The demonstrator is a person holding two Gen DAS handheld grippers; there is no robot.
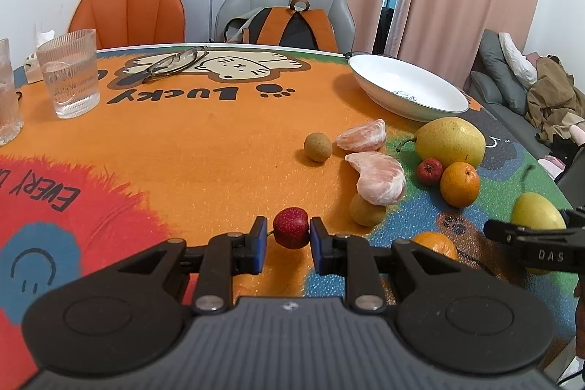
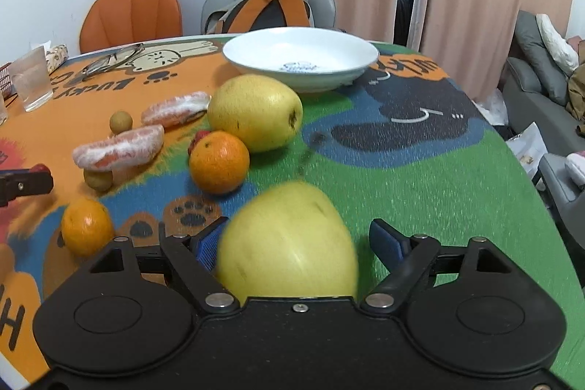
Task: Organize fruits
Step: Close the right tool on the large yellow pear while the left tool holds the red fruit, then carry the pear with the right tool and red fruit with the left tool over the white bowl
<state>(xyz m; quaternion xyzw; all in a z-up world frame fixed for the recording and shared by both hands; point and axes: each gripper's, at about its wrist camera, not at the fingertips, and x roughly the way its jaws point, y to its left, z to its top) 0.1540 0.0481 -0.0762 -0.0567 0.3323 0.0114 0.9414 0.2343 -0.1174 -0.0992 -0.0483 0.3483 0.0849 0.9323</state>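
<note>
Red hawthorn berry (image 1: 291, 228) pinched in left tongs (image 1: 289, 242), above tablecloth (image 1: 190, 163)

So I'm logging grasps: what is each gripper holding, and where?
Left gripper pinches the small red fruit across its sides. Right gripper is open around the pear, not gripping.

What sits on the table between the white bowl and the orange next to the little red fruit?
A big yellow pear lies between the white bowl and that orange, touching the orange; the right wrist view shows it best.
</note>
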